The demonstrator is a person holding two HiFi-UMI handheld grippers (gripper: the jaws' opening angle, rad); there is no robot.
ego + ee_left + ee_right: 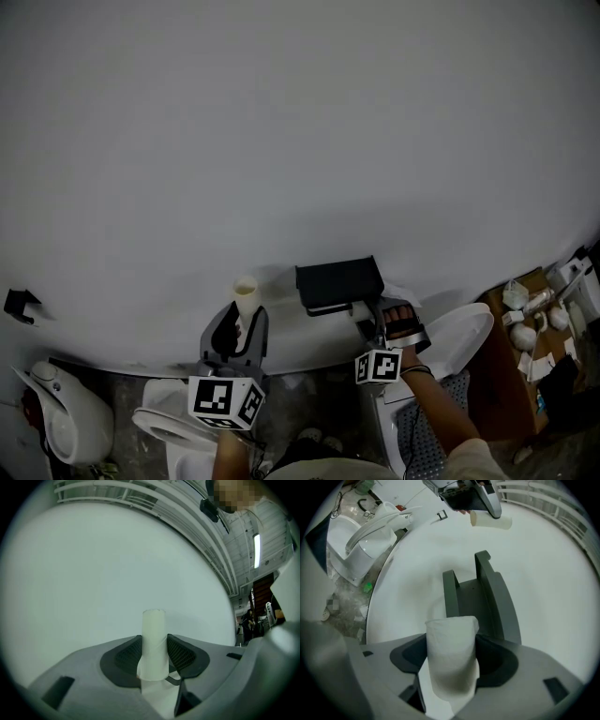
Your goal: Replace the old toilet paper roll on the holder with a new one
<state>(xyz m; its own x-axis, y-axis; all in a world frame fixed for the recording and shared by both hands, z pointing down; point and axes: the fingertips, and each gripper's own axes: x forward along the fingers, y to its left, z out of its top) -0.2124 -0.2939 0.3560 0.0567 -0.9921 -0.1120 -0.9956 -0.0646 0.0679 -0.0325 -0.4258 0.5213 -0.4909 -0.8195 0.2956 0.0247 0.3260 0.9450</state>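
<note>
The white wall bears a dark holder

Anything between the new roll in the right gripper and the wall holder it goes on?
Nothing visible. The new roll sits clamped in the right gripper, and the dark holder lies just beyond it with only bare wall between. The old core is held aside by the left gripper.
</note>
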